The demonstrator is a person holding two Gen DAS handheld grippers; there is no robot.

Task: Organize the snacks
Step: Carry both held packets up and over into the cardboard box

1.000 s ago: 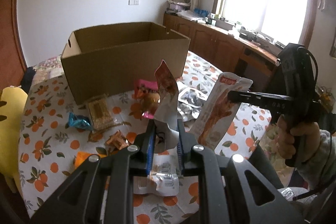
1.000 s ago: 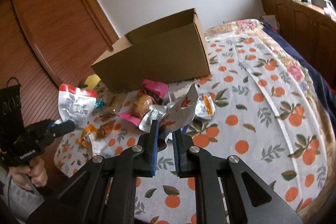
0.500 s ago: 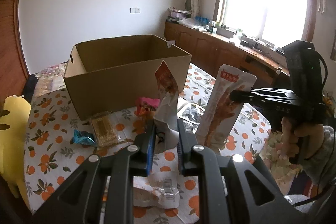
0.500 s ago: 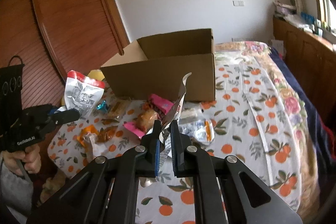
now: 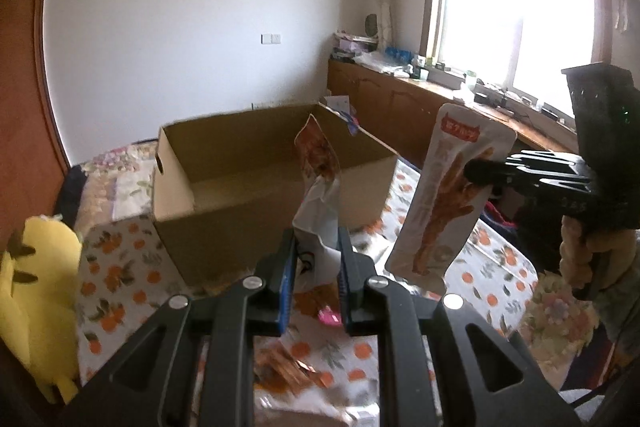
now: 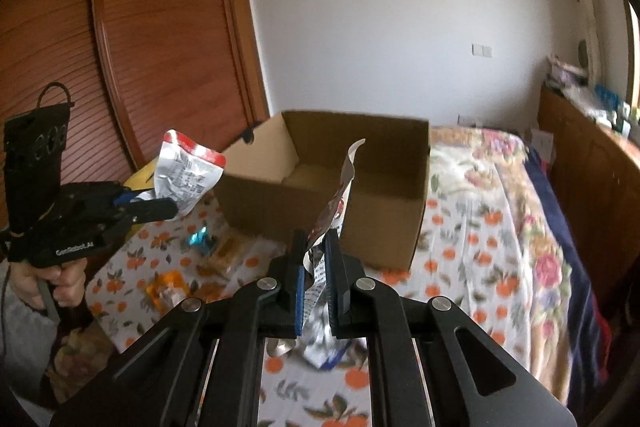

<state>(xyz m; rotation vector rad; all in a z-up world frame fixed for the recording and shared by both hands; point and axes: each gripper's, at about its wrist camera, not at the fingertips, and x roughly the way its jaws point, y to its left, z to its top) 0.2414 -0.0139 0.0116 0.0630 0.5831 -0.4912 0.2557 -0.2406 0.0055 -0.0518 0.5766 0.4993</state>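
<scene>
An open brown cardboard box (image 5: 224, 215) stands on the orange-print tablecloth; it also shows in the right wrist view (image 6: 384, 231). My left gripper (image 5: 316, 247) is shut on a white and red snack pouch (image 5: 318, 163), held upright above the table in front of the box; the same gripper (image 6: 160, 205) and pouch (image 6: 186, 171) show in the right wrist view. My right gripper (image 6: 316, 251) is shut on a long white chicken-feet pouch (image 6: 340, 195), level with the box's near wall; this pouch (image 5: 444, 199) and gripper (image 5: 480, 169) appear right of the box in the left wrist view.
Loose snacks lie on the cloth (image 6: 472, 227): a blue wrapper (image 6: 200, 241), an orange packet (image 6: 168, 285), orange wrappers (image 5: 280, 367), a pink packet (image 5: 328, 317). A yellow plush (image 5: 36, 291) sits at the left. A wooden counter (image 5: 400, 103) runs under the window.
Both grippers have risen with their pouches and moved closer to the box, so the views now look into it from higher up. Both stay shut.
</scene>
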